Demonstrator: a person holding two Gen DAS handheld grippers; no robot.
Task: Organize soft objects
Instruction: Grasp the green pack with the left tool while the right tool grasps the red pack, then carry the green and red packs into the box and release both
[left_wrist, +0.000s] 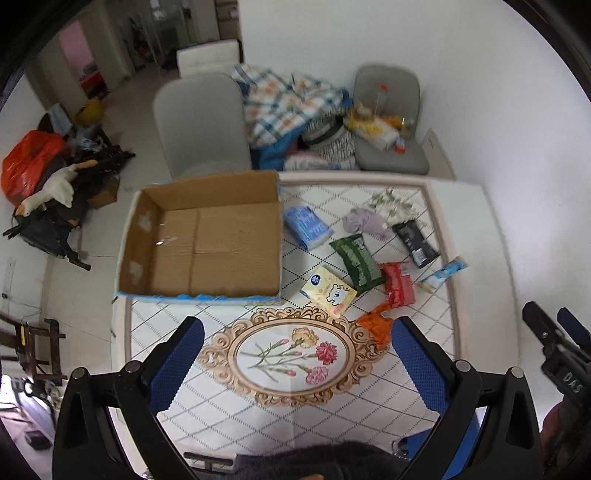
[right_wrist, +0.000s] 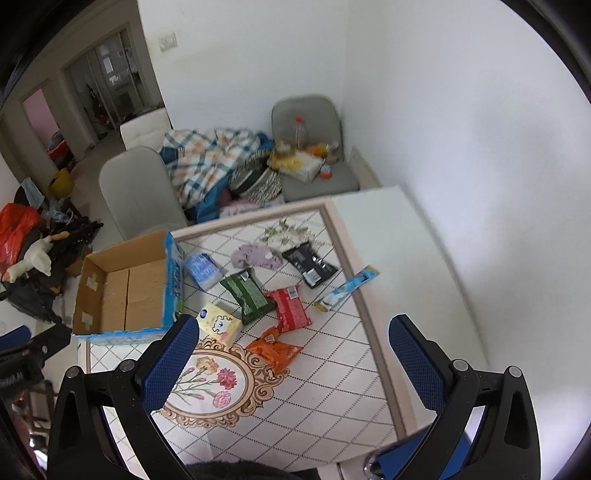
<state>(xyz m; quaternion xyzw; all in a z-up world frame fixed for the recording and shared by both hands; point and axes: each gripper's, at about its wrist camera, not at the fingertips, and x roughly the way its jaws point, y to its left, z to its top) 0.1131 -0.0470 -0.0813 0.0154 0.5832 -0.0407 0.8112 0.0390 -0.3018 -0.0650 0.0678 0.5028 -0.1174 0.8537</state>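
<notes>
Nothing is sorted yet: cardboard box (left_wrist: 207, 236) at centre left lies empty, soft packets (left_wrist: 358, 258) scattered on worktop (left_wrist: 295, 417) centre right; both left tongs (left_wrist: 295, 365) and right tongs (right_wrist: 291, 360) gape wide, holding nothing.

- grey chair (left_wrist: 201, 122) pushed up behind the table (left_wrist: 469, 229), its back just past the far edge
- second grey chair (left_wrist: 391, 122) in the corner, loaded with bottles and yellow stuff
- plaid blanket (left_wrist: 284, 99) heaped between the two chairs
- orange plastic bag (left_wrist: 29, 158) and a goose plush (left_wrist: 51, 192) in the floor pile on the left
</notes>
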